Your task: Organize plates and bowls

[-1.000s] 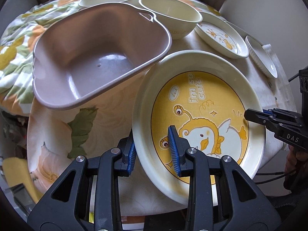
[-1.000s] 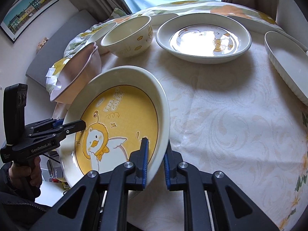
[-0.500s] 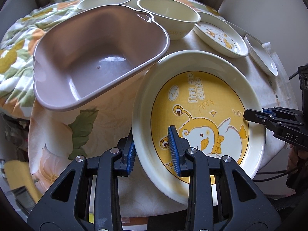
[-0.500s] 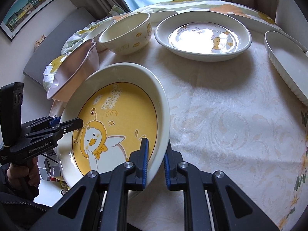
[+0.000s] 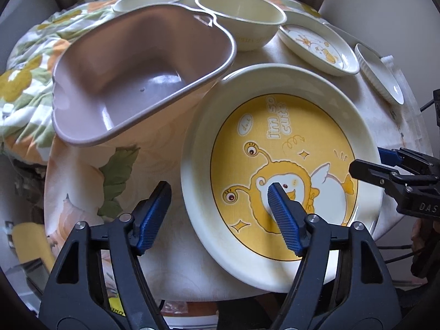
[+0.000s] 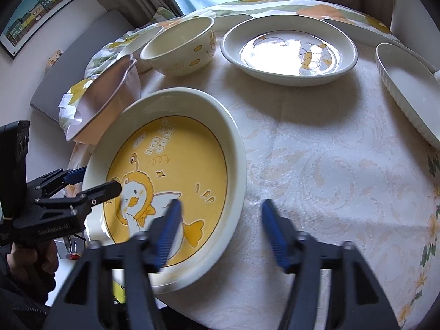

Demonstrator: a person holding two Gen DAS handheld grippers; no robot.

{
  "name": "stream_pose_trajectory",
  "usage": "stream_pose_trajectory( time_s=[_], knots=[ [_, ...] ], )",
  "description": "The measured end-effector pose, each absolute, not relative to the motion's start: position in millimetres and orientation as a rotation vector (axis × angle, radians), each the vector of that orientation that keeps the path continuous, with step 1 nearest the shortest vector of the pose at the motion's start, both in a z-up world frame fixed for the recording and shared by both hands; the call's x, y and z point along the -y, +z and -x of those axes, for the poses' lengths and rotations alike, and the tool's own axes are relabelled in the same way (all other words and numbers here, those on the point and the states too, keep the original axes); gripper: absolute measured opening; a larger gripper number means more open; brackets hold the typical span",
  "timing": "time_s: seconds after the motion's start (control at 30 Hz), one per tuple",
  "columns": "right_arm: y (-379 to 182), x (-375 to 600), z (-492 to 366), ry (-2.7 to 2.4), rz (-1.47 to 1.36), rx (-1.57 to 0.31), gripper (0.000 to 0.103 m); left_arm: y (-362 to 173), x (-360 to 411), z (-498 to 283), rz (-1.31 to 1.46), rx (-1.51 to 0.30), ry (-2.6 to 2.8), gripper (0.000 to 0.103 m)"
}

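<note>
A big cream plate (image 5: 275, 137) (image 6: 178, 151) with a yellow cartoon duck lies on the tablecloth at the near edge of the table. My left gripper (image 5: 218, 192) straddles the plate's left rim. Its jaws are opening and the blue pads stand clear of the rim. My right gripper (image 6: 221, 205) straddles the right rim in the same way, jaws opening and blurred. Each gripper shows in the other's view, the right gripper (image 5: 365, 165) and the left gripper (image 6: 96, 181), both parted at the rim.
A pink tub (image 5: 137, 82) (image 6: 107, 90) sits left of the plate. Behind stand a cream bowl (image 5: 242, 24) (image 6: 181, 46), a smaller duck plate (image 5: 319, 46) (image 6: 288, 49), a shallow bowl (image 5: 151, 0) and a white ribbed dish (image 5: 379, 74) (image 6: 407, 90). Bare tablecloth (image 6: 330, 165) lies to the right.
Both grippers were shut on the plate's rim and have let go, their jaws now wide apart. The plate has settled flatter onto the table.
</note>
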State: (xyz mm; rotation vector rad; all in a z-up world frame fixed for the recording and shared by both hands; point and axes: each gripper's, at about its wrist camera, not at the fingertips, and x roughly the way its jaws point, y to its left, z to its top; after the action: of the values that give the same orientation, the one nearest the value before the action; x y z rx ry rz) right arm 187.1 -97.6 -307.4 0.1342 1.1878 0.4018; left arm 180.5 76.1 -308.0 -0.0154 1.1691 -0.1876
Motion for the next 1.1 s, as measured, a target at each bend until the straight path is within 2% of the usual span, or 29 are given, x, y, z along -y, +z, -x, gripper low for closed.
stream_pose_trajectory(
  time_s=[0.17,0.3,0.53,0.57,0.6,0.67,0.7,0.9,1.1],
  knots=[
    [-304.5,101.2,-187.4,0.422,-0.146,-1.195,0.062,-306.4,-71.1,-170.6,0.033,-1.171,-0.129,0.071],
    [-281.0,115.6,-178.0,0.455,-0.133,-1.154,0.062,-290.1,-63.0,-152.8,0.053,-1.151,-0.071,0.071],
    [-226.0,179.2,-153.7,0.456,-0.161,-1.042,0.063,-225.8,-14.1,-118.8,0.078,-1.032,-0.069,0.071],
    [-217.8,189.8,-151.7,0.446,-0.159,-1.022,0.071,-216.3,-3.7,-117.4,0.070,-1.008,-0.082,0.072],
    [-209.1,201.2,-149.6,0.437,-0.154,-1.000,0.090,-205.1,6.5,-117.5,0.056,-0.980,-0.096,0.077],
    [-193.2,220.5,-145.6,0.430,-0.148,-0.955,0.102,-184.1,31.2,-119.6,0.016,-0.915,-0.097,0.095],
    [-184.7,232.0,-143.6,0.418,-0.147,-0.927,0.102,-176.1,43.9,-121.0,0.000,-0.887,-0.105,0.103],
    [-155.6,287.8,-142.7,0.329,-0.141,-0.859,0.102,-138.4,109.9,-160.5,-0.061,-0.799,-0.242,0.103],
    [-146.8,332.3,-152.2,0.199,-0.238,-0.861,0.102,-124.3,169.0,-228.1,-0.114,-0.826,-0.444,0.103]
  ],
)
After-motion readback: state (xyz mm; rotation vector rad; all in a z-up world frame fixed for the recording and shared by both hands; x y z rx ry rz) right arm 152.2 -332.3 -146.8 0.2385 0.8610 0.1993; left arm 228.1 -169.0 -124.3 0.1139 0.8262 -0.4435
